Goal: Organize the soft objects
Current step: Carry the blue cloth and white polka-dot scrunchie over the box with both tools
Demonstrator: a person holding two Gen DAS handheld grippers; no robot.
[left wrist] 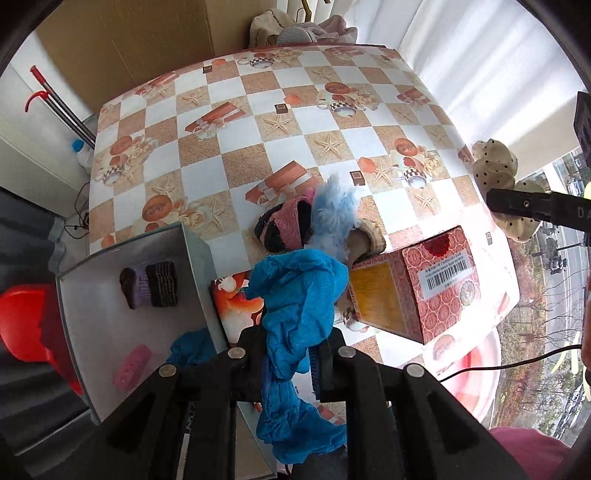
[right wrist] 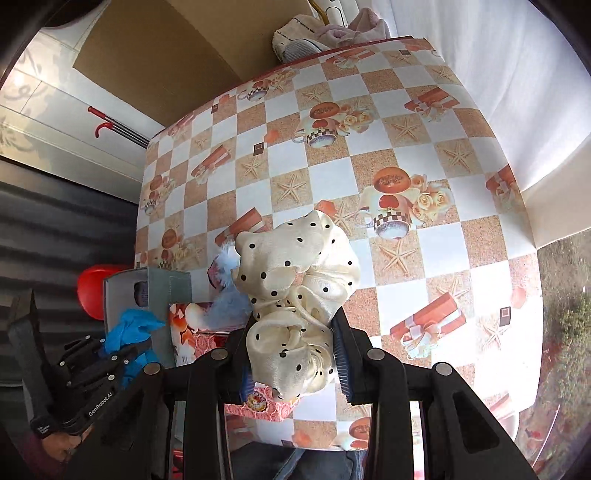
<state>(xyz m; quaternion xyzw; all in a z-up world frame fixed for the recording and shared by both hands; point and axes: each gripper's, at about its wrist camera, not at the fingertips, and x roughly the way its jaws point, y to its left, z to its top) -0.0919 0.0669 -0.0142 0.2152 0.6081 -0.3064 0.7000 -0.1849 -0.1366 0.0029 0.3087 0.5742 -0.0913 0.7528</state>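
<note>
My left gripper (left wrist: 290,354) is shut on a crumpled blue cloth (left wrist: 299,295) and holds it above the table, beside the open grey box (left wrist: 96,295). The box holds a purple-and-dark knitted piece (left wrist: 151,286) and a pink item (left wrist: 132,366). My right gripper (right wrist: 295,354) is shut on a cream polka-dot scrunchie (right wrist: 295,273); it also shows at the right of the left wrist view (left wrist: 496,173). On the table lie a pink-and-black scrunchie (left wrist: 284,225), a fluffy light-blue one (left wrist: 334,210) and a beige one (left wrist: 365,236).
A red patterned carton (left wrist: 424,284) lies on the checked tablecloth (left wrist: 229,155) right of the loose items. A small printed box (left wrist: 236,302) stands against the grey box. A red stool (left wrist: 29,325) is at the left. Towels (left wrist: 295,26) lie beyond the table's far edge.
</note>
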